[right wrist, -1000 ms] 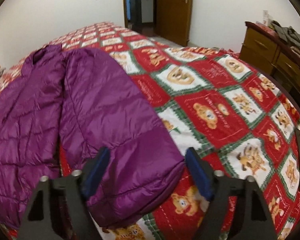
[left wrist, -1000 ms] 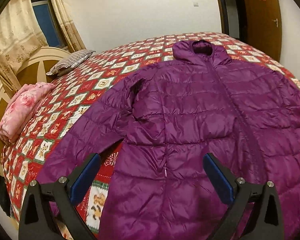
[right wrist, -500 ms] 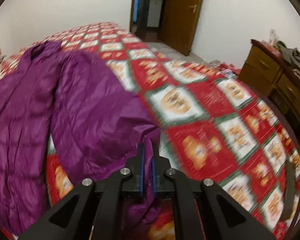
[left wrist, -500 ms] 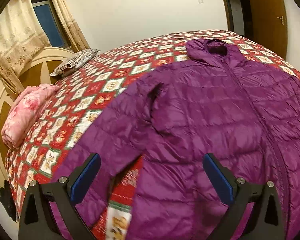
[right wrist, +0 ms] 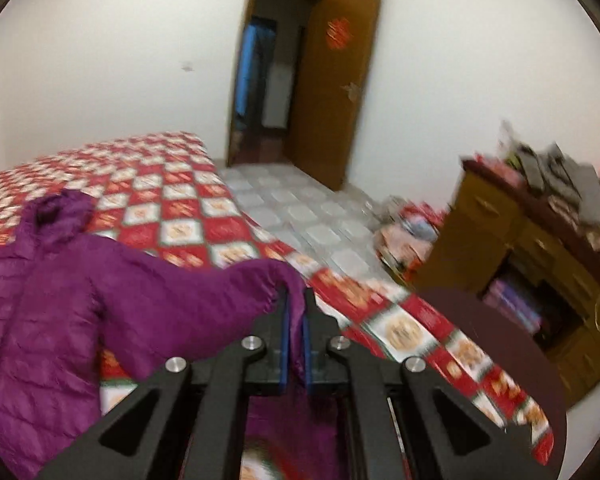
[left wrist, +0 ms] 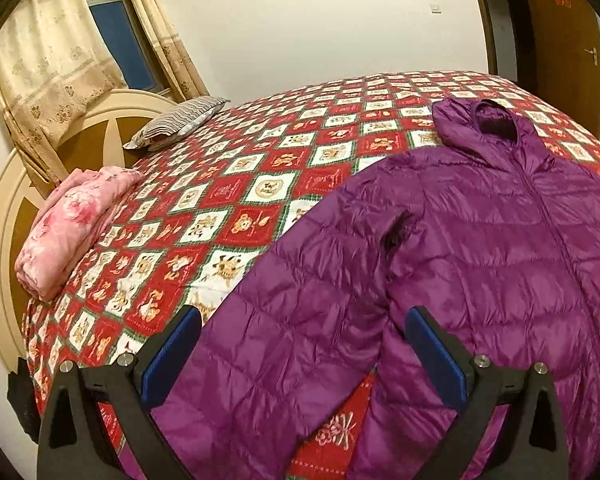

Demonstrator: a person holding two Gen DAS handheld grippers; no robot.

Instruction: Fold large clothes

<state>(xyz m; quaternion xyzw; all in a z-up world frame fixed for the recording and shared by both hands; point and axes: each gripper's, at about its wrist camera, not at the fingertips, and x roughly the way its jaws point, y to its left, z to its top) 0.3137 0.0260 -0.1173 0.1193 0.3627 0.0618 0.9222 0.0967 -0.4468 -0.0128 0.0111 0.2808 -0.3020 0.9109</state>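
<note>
Purple puffer jacket (left wrist: 480,248) lies front-up on the bed (left wrist: 260,184), zipped, hood twd the far end, spread over a red/white bear-print quilt.

Left tongs (left wrist: 302,354): spread wide, blue pads apart, nothing pinched. They hang over the jacket's near sleeve (left wrist: 284,320), which runs down twd the bed edge w/ a strip of quilt showing btwn sleeve and body. Can't tell if the pads touch the fabric.

Right tongs (right wrist: 295,344): pressed together on the cuff end of the other sleeve (right wrist: 204,304); the jaws have just been closing, w/ purple fabric sandwiched btwn the blue pads. That sleeve is lifted off the quilt, stretched from the jacket's shoulder up to the tongs, while the jacket body (right wrist: 40,320) lies flat on the bed. Right view is motion-blurred.

Around: folded pink floral blanket (left wrist: 72,224) near the headboard (left wrist: 4,216) corner, well apart from the jacket; striped pillow (left wrist: 176,122) further along the head end; curtains (left wrist: 48,52) and window behind. In the right view: open wooden door (right wrist: 332,88), tiled floor (right wrist: 300,216) beside the bed, wooden dresser (right wrist: 512,248) w/ clutter on top, too blurred to make out.
</note>
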